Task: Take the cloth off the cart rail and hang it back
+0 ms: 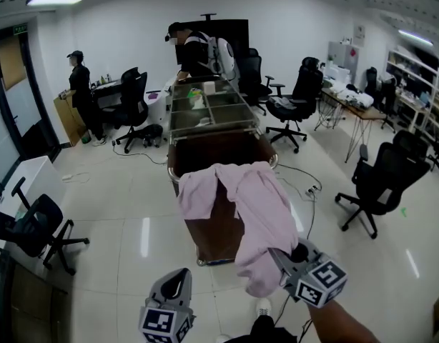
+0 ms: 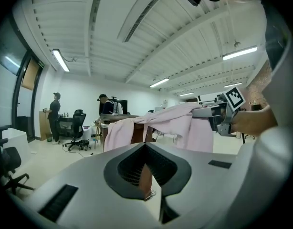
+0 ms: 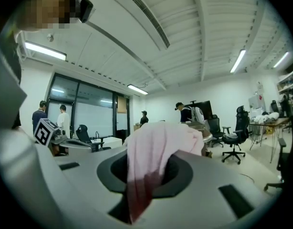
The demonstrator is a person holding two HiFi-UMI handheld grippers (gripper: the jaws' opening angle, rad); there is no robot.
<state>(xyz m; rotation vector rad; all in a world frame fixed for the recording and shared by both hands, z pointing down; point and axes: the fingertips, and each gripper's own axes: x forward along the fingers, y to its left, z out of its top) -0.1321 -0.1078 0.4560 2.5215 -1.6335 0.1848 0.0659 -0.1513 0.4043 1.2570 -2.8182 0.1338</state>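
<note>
A pink cloth lies draped over the near rail of a brown cart. One end hangs down the cart's left side, and the other stretches toward me. My right gripper is shut on that near end, and the cloth fills the gap between its jaws in the right gripper view. My left gripper hovers low and to the left of the cloth, shut with nothing in it. In the left gripper view the cloth and the right gripper show ahead and to the right.
The cart's top holds a glass-walled tray. A person stands behind the cart and another stands at a desk on the left. Office chairs flank the cart. Cables lie on the floor to its right.
</note>
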